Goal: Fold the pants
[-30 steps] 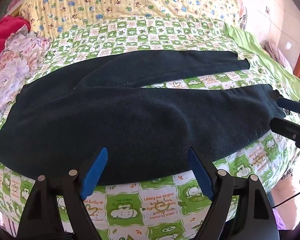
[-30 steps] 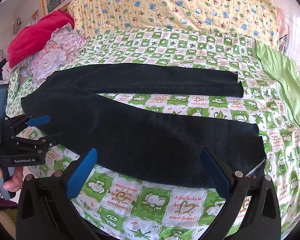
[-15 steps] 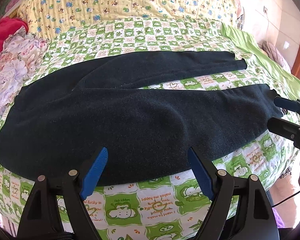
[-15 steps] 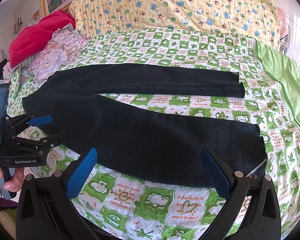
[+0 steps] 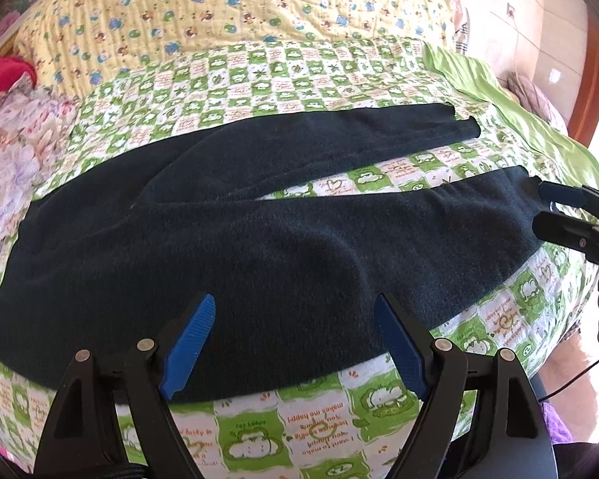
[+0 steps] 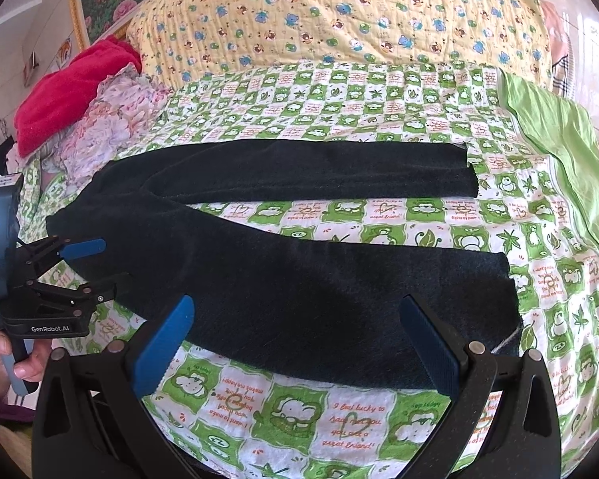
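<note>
Pants [image 5: 259,239] lie spread on the bed [image 6: 339,92]; both grippers gape wide, apparently holding nothing.

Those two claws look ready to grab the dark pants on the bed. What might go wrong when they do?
1. Both the left claw and the right claw are open above the near edge of the pants. They might also pinch the green checked bedsheet underneath.
2. The two legs lie spread apart, so folding the near leg over the far leg could leave them misaligned.
</note>
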Available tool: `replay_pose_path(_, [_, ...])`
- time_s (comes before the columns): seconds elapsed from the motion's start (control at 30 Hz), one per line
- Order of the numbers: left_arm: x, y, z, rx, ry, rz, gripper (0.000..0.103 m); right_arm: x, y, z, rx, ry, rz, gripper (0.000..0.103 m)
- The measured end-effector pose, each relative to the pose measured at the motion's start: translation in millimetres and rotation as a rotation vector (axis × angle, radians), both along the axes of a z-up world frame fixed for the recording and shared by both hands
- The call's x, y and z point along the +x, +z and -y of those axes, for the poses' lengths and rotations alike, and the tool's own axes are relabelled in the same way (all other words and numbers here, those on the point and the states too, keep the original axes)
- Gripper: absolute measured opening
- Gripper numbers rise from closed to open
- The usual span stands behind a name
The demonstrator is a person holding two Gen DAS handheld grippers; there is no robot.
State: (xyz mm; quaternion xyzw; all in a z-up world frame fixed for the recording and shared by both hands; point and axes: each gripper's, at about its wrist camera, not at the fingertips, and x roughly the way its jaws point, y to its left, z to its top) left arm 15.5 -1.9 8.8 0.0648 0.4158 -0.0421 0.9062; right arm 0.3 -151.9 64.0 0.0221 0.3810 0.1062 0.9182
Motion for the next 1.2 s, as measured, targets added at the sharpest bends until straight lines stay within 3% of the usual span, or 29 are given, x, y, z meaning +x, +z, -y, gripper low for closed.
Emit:
replay_pose_path(0.53, [81.0,15.0,-7.3,-0.031,-0.095,-0.036,0.083,67.7,21.0,50.9,0.030,-0.040,-0.003,0.102])
replay_pose_path(0.97, [174.2,22.3,-13.8,-0.065,-0.163,-0.089,0.083,136.1,21.0,93.4,0.022,-0.077,-0.041,0.102])
replay_pose_path(1.2, [232.8,19.1,-2.1,-0.050,-0.246,-0.136,0.083,181.3,15.0,121.6,0.013,-0.101,-0.078,0.090])
